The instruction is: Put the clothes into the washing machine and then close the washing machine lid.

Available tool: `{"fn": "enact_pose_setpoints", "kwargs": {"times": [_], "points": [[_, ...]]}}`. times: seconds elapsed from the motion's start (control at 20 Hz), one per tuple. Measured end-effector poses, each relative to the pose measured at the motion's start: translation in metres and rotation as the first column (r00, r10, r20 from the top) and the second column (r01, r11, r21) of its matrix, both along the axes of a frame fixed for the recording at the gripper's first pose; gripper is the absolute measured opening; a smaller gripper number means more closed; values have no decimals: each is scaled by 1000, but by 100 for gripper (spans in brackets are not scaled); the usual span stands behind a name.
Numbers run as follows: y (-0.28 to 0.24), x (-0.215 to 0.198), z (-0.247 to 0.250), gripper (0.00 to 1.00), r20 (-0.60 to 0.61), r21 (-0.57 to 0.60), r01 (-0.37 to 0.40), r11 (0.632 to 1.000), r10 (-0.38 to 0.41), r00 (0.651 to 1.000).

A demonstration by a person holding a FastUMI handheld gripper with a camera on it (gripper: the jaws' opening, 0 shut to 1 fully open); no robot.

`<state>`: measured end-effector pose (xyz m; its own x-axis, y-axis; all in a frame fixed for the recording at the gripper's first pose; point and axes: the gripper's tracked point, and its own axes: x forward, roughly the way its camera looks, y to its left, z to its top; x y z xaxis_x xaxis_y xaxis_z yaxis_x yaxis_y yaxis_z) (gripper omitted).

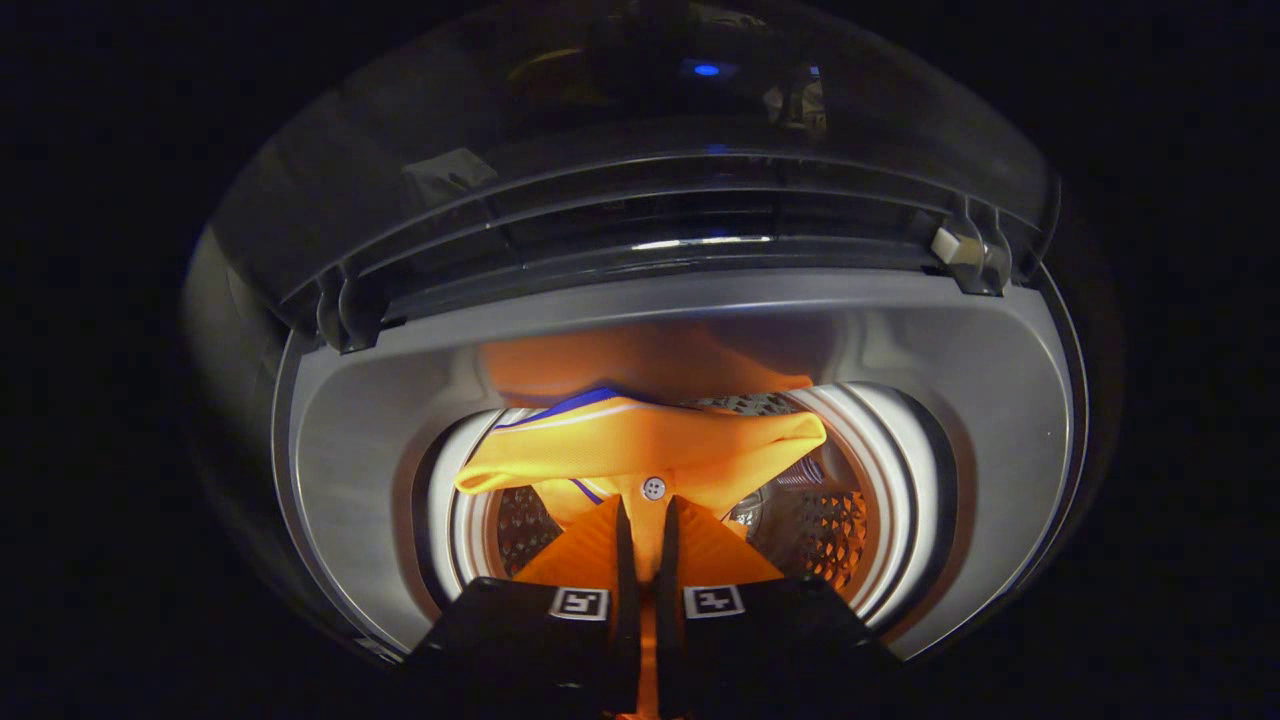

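Over the open drum (850, 520) at frame centre, the tongs (646, 515) are pinched nearly closed on an orange shirt (640, 440), which hangs inside the washing machine (350, 470); lid (600, 170) up behind.

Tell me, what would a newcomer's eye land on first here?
The bright orange garment, pinched between the tongs and hanging over the mouth of the washing machine's shiny perforated drum. Behind it, the dark see-through lid stands raised open above the grey rim.
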<state>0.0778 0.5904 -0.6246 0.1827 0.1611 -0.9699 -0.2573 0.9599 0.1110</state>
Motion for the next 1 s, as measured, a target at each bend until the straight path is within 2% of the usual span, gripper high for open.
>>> {"fn": "enact_pose_setpoints", "kwargs": {"times": [0.25, 0.75, 1.0], "points": [[0, 8, 20, 100, 77, -32, -56, 998, 58, 995], [-2, -18, 32, 100, 64, -5, -59, 998, 60, 996], [3, -40, 83, 100, 151, 46, -98, 994, 90, 984]]}}
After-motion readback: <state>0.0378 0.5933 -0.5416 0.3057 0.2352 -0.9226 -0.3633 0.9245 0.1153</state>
